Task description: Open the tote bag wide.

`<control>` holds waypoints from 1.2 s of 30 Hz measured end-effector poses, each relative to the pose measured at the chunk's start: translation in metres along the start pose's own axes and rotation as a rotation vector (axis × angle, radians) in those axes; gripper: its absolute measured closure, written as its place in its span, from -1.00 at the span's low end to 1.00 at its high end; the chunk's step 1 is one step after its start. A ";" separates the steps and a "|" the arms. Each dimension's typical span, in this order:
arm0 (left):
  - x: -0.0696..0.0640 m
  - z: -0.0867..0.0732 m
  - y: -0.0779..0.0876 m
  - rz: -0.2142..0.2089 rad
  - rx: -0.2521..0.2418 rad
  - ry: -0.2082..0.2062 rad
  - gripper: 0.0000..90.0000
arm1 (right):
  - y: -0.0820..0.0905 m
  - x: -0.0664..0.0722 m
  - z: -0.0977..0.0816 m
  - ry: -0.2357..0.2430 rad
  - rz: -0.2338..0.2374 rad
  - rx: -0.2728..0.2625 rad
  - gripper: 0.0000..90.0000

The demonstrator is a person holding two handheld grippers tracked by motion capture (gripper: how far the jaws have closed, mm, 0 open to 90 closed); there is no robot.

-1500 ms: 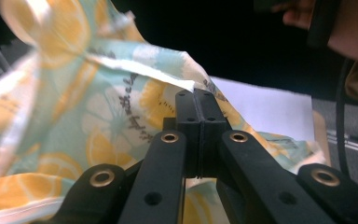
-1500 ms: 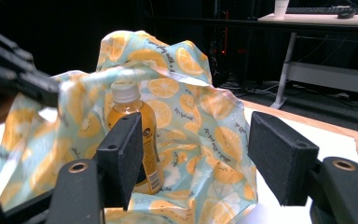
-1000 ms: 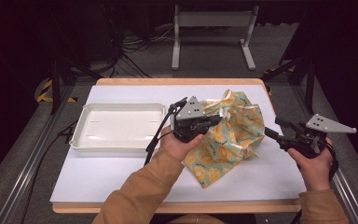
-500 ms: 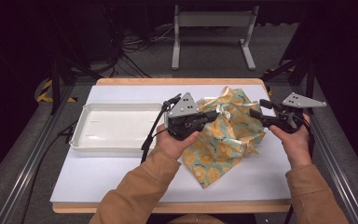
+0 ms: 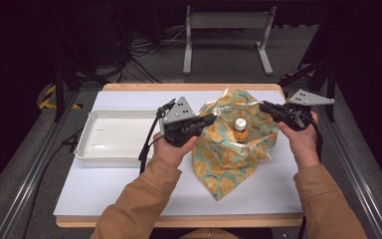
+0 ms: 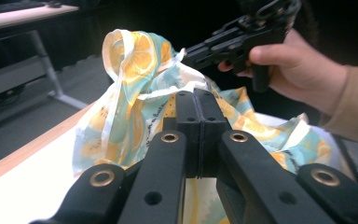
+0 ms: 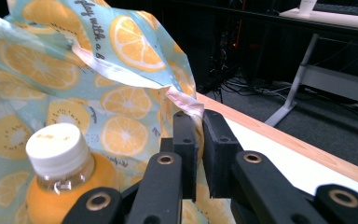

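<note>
Orange-print bag [image 5: 234,144] sits on the worktop [image 5: 129,184] between my two grippers, its mouth spread toward the far side. My left gripper [image 5: 210,119] has its jaws pressed together on the bag's near-left edge; in the left gripper view a thin fold of the cloth [image 6: 168,100] runs right at the tips of the closed jaws. My right gripper [image 5: 264,106] has just been closing, and in the right gripper view its jaws pinch the bag's white-hemmed rim [image 7: 186,105], with only a narrow gap showing between the pads where the fabric passes through. Inside the bag, just left of my right gripper's jaws in that view, stands a bottle [image 7: 58,182] of orange drink with a white cap [image 7: 56,144], upright; from above, the bottle [image 5: 240,130] is seen midway between both grippers. A white tray [image 5: 114,137] lies on the worktop to the left of my left gripper, well apart from the bag. My right hand [image 6: 298,70] holds its gripper beyond the bag's raised corner in the left gripper view.
</note>
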State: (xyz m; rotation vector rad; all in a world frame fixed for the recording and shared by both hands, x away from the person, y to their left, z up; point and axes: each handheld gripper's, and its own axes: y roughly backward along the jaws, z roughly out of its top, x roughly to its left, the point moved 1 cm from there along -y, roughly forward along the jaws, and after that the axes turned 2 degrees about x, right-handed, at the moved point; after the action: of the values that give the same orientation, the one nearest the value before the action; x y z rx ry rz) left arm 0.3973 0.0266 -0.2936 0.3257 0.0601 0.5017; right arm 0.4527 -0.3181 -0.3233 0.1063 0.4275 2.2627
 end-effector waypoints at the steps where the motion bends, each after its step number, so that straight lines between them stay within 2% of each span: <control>1: 0.003 -0.002 0.001 0.011 0.003 0.003 1.00 | -0.003 0.002 0.002 -0.001 0.004 0.000 0.88; 4: 0.011 -0.011 0.002 0.035 0.032 0.020 1.00 | -0.008 0.004 0.005 0.007 0.009 -0.004 0.87; 6: 0.019 -0.021 0.000 0.046 0.052 0.051 1.00 | -0.012 0.004 0.006 0.009 0.004 0.002 0.88; 8: 0.023 -0.030 -0.003 0.049 0.067 0.080 1.00 | -0.017 0.002 0.004 -0.002 -0.003 0.018 0.89; 12: 0.027 -0.041 -0.012 0.049 0.102 0.098 1.00 | -0.022 -0.001 0.001 -0.013 -0.013 0.047 0.90; 13: 0.027 -0.044 -0.015 0.049 0.112 0.108 1.00 | -0.024 -0.002 -0.001 -0.020 -0.013 0.060 0.90; 18: 0.024 -0.060 -0.032 0.049 0.190 0.103 1.00 | -0.032 -0.007 -0.015 -0.045 -0.024 0.125 0.90; 23: 0.019 -0.070 -0.042 0.041 0.218 0.097 1.00 | -0.036 -0.011 -0.031 -0.067 -0.023 0.161 0.90; 28: 0.017 -0.080 -0.048 0.033 0.238 0.109 1.00 | -0.040 -0.013 -0.045 -0.101 -0.017 0.178 0.90; 32: 0.016 -0.091 -0.052 0.033 0.266 0.115 1.00 | -0.043 -0.014 -0.055 -0.116 -0.020 0.214 0.89; 36: 0.016 -0.102 -0.058 0.034 0.315 0.132 1.00 | -0.049 -0.015 -0.067 -0.144 -0.025 0.256 0.86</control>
State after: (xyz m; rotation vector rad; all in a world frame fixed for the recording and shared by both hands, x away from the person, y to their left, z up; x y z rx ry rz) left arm 0.4244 0.0163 -0.4080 0.6024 0.2637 0.5470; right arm 0.4834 -0.3180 -0.4018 0.3900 0.6356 2.1502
